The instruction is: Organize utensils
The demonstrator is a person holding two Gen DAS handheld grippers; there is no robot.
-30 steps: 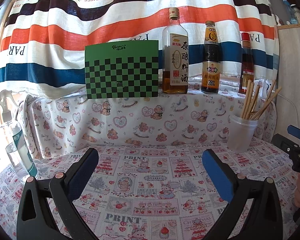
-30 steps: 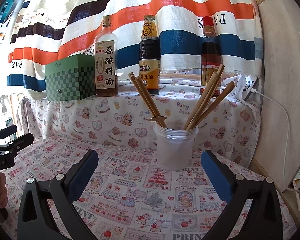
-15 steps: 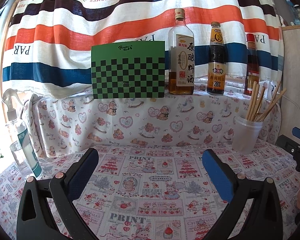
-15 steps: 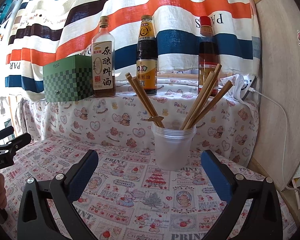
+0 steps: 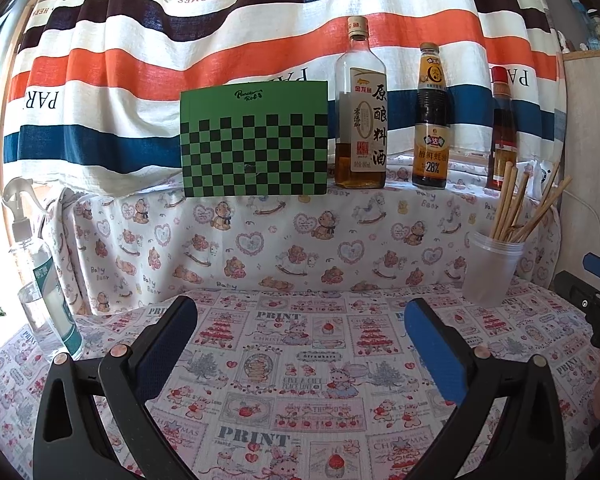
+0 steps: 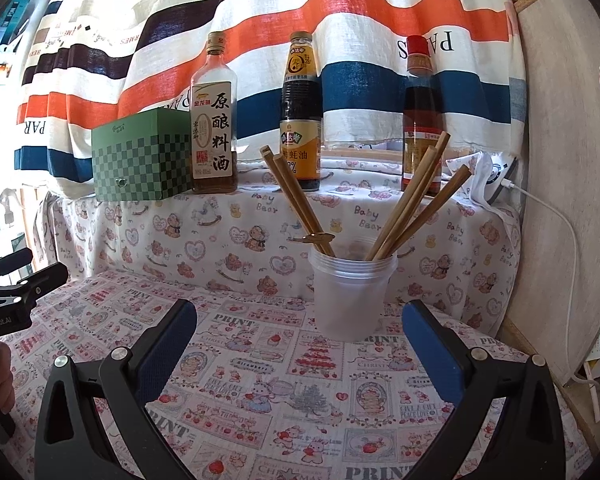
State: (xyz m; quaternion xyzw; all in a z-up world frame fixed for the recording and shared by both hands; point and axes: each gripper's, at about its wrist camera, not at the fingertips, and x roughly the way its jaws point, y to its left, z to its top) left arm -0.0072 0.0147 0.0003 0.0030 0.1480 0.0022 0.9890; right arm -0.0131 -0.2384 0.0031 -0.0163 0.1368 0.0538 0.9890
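Both the left gripper (image 5: 300,332) and right gripper (image 6: 299,332) hover with fingers spread wide and empty above the tabletop (image 6: 260,380), while the chopsticks (image 6: 412,196) stand in the plastic cup (image 6: 352,296) at the right gripper's 12 o'clock.

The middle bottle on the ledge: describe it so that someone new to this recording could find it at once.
Start at the striped curtain and drop to the cloth-covered ledge below it, where a green checkered box and three bottles stand in a row. The middle bottle has near-black contents, a yellow cap and a yellow label, unlike the clear amber bottle and the red-capped bottle beside it.
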